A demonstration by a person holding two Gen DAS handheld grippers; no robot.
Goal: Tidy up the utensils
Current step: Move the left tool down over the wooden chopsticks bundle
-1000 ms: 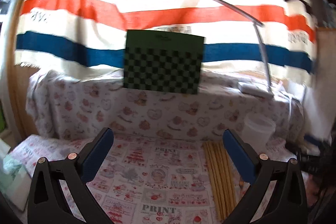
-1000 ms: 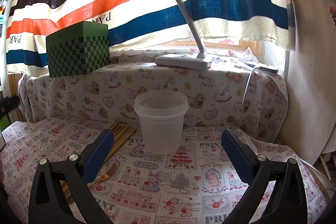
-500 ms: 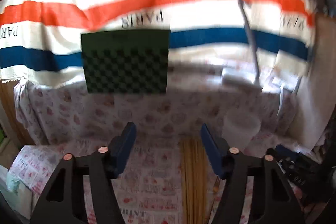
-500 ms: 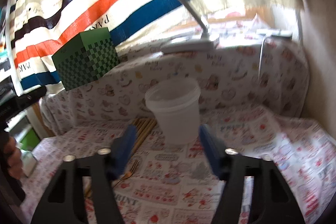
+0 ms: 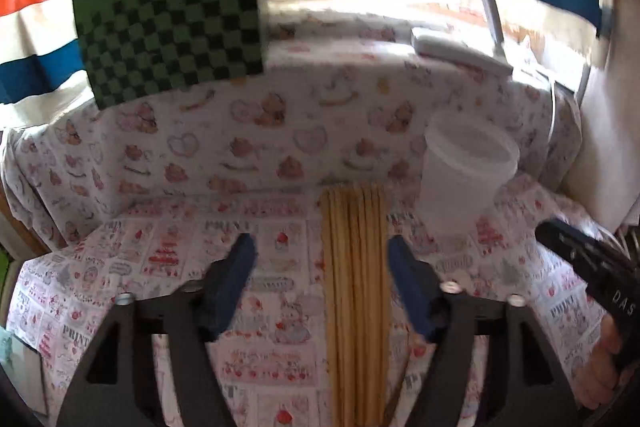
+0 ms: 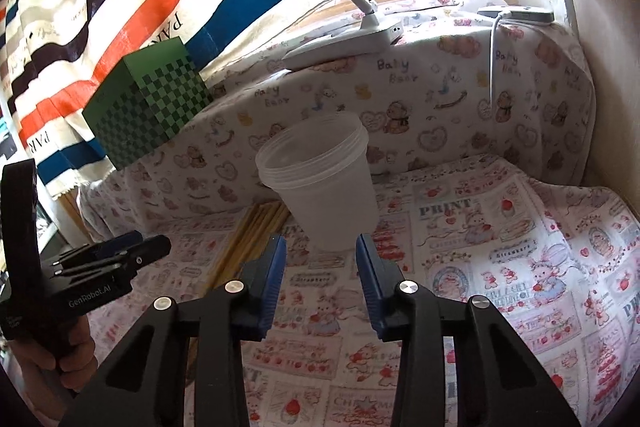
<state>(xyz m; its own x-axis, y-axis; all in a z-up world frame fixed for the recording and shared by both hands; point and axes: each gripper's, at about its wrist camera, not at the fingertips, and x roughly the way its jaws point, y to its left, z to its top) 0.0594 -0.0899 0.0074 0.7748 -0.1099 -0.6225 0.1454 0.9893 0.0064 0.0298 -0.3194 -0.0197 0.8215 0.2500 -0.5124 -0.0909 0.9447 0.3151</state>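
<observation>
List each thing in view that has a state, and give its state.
left gripper: open, jaws just widened, over the chopsticks, none gripped.
right gripper: open, jaws just narrowed, nothing between them.
chopsticks: lying flat in a bundle on the cloth.
plastic cup: upright, lidless, seemingly empty.
desk lamp: on the ledge, apparently unlit.

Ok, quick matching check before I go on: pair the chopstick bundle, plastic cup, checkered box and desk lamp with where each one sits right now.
Things:
1. chopstick bundle
2. plastic cup
3. checkered box
4. desk lamp

Places:
A. raised ledge, lamp's side
B. lower cloth, lying flat between the left gripper's open fingers
C. raised ledge, opposite end
D. lower cloth, upright ahead of the right gripper

Pairs: 1-B, 2-D, 3-C, 4-A
</observation>
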